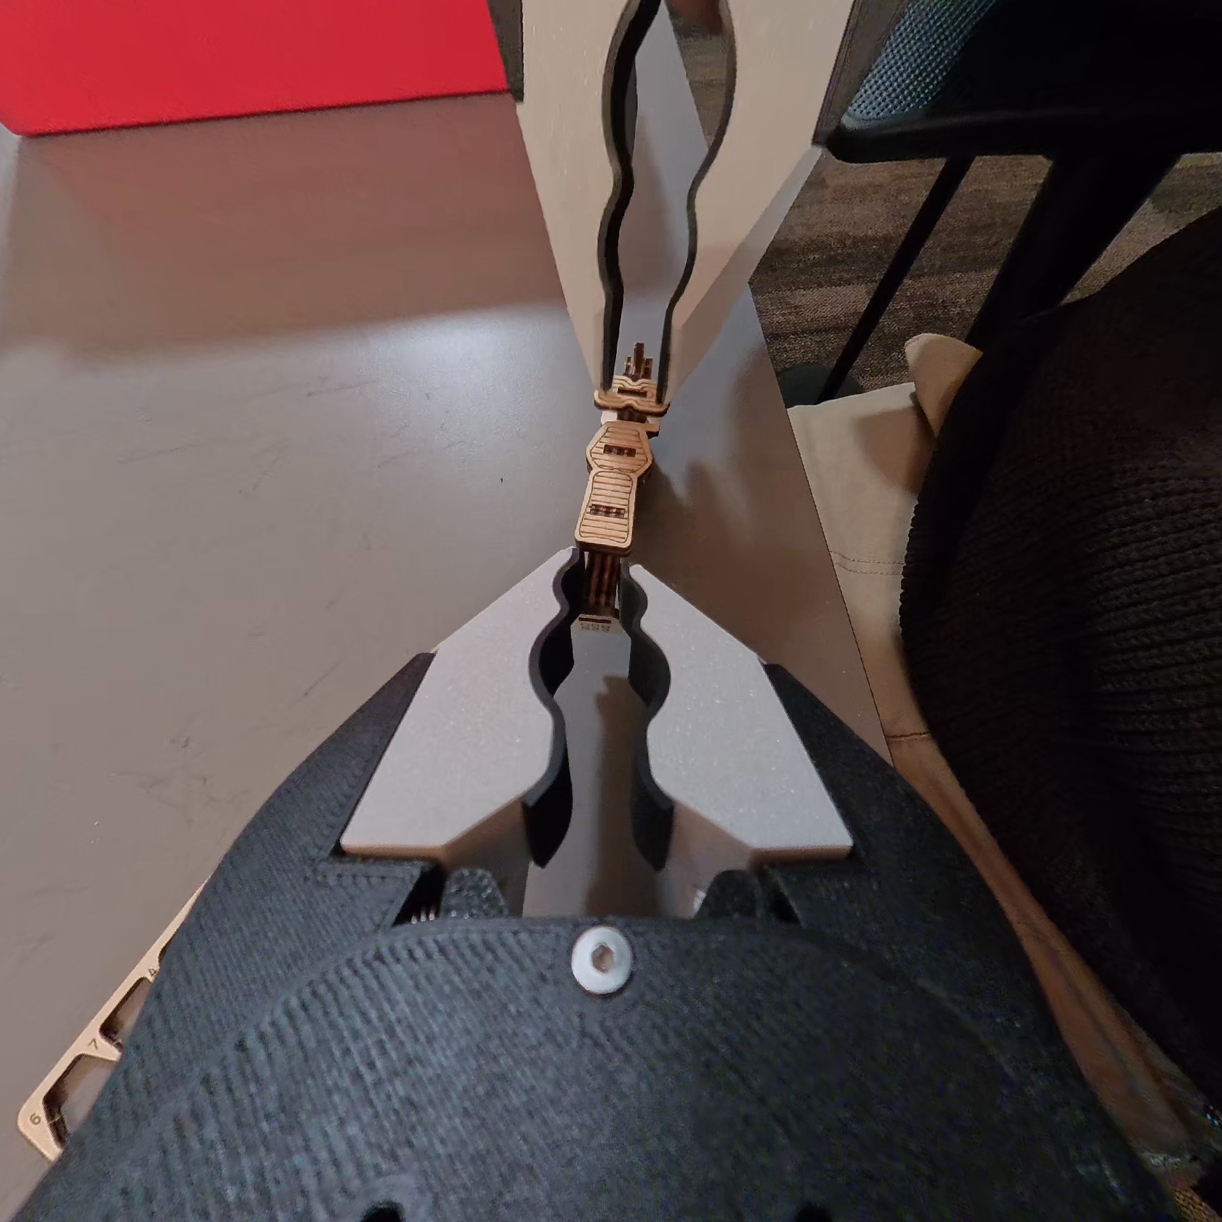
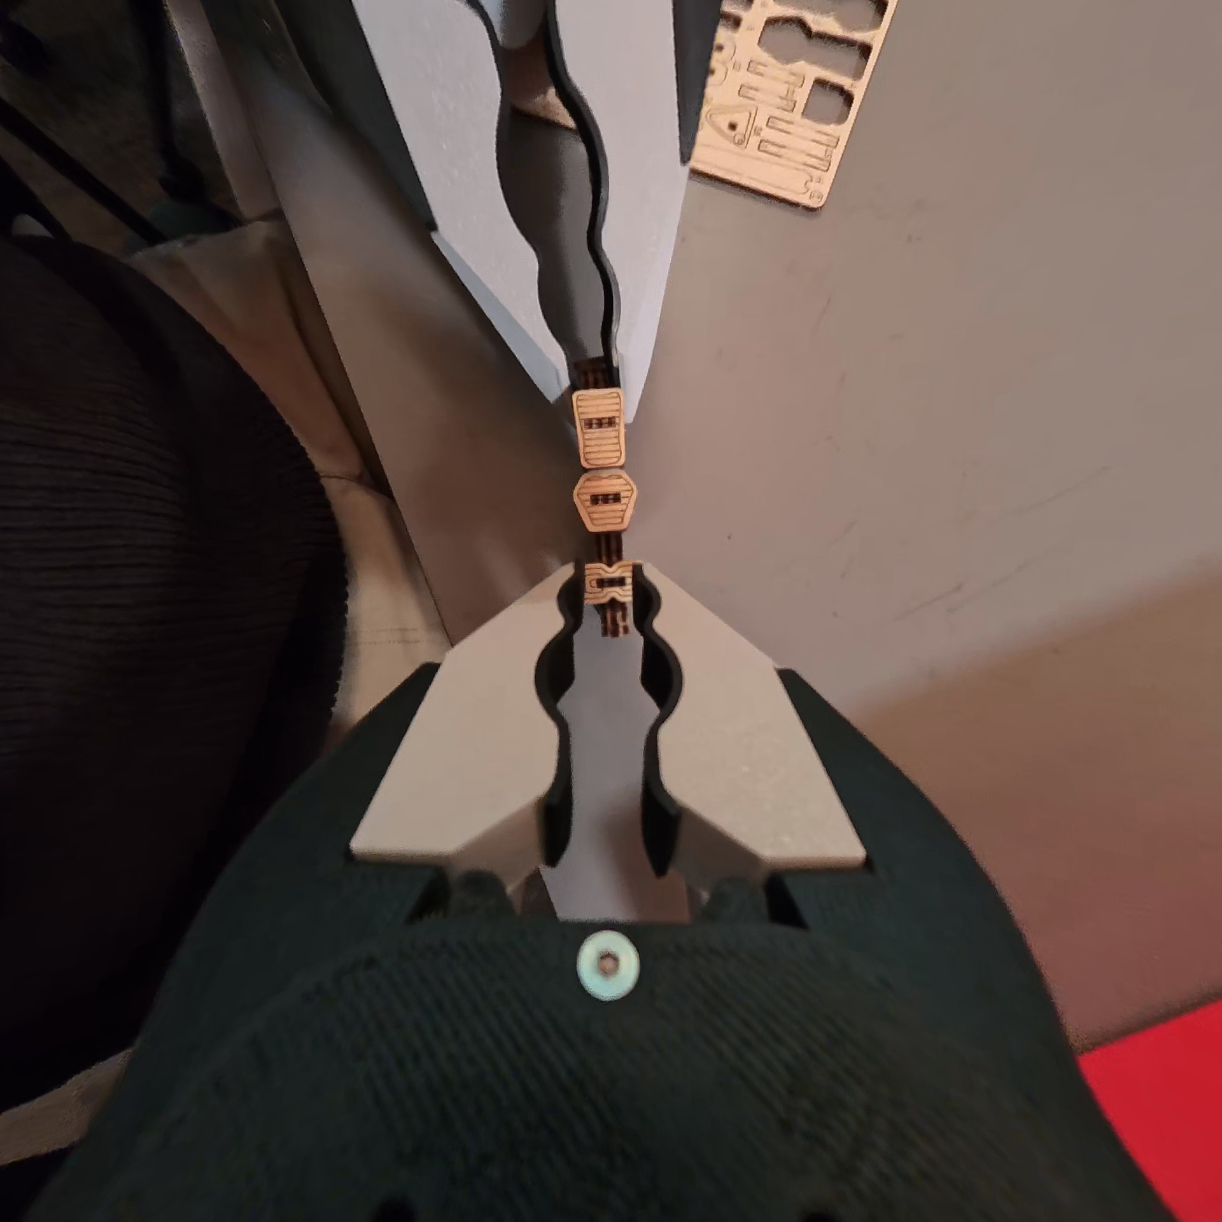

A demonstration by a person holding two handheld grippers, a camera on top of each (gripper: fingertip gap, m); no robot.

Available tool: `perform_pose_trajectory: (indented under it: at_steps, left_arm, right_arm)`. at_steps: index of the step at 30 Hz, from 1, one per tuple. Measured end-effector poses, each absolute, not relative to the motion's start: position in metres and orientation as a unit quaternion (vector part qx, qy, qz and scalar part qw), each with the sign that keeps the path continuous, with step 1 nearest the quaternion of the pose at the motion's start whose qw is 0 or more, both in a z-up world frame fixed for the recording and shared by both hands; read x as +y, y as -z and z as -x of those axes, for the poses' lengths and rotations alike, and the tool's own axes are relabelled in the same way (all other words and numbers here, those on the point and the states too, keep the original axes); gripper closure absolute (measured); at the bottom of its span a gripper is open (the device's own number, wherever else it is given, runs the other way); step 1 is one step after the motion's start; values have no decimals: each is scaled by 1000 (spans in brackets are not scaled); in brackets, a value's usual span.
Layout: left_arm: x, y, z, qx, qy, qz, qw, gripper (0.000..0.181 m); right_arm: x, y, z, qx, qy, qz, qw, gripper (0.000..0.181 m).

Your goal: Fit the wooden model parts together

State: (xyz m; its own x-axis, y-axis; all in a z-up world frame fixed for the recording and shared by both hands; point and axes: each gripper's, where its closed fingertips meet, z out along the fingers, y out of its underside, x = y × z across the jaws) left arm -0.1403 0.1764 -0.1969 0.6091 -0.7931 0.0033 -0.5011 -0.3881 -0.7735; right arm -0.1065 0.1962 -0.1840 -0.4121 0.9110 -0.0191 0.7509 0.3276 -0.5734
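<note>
A small wooden model (image 1: 611,509) is a bundle of thin dark-edged strips with three engraved plates slotted along it. It hangs in the air between my two grippers, above the grey table (image 1: 264,463) near its edge. My left gripper (image 1: 602,588) is shut on the near end of the strips. My right gripper (image 1: 635,390) comes in from the top and is shut on the far end, at the last plate. In the right wrist view the model (image 2: 603,499) runs from my right gripper (image 2: 611,588) up to my left gripper (image 2: 598,383).
A flat wooden parts sheet (image 2: 793,99) with cut-out holes lies on the table; its corner also shows under my left gripper (image 1: 86,1058). A red box (image 1: 251,59) stands at the back. A person in dark clothing (image 1: 1071,595) and a black chair (image 1: 1025,99) are beyond the table edge. Spacing between my two grippers at the tips: around 5 cm.
</note>
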Motion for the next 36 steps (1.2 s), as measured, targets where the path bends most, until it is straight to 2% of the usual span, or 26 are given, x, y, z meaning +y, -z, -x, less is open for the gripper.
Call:
perform_pose_trajectory:
  at_steps: [9,15,18,23,32,36]
  left_arm:
    - [176,197,140,400,191,811,383,172]
    - [176,197,140,400,190,811,383,172]
    - [176,197,140,400,191,811,382,172]
    - [176,197,140,400,190,811,383,172]
    - [176,198,141,399,191,812,382,172]
    - [176,198,140,399,190,812,382,172]
  right_arm:
    - [199,181,108,-789,-271,528,158,169]
    - [205,159,113,-770,-302,526,199,181]
    - [209,154,115,-755,-318,534,208,181]
    - [211,193,106,-778,-251,552,164,181]
    - [207,173,109,-767,-292,543,177,181]
    - [209,177,106,-773,-277,542,177,171]
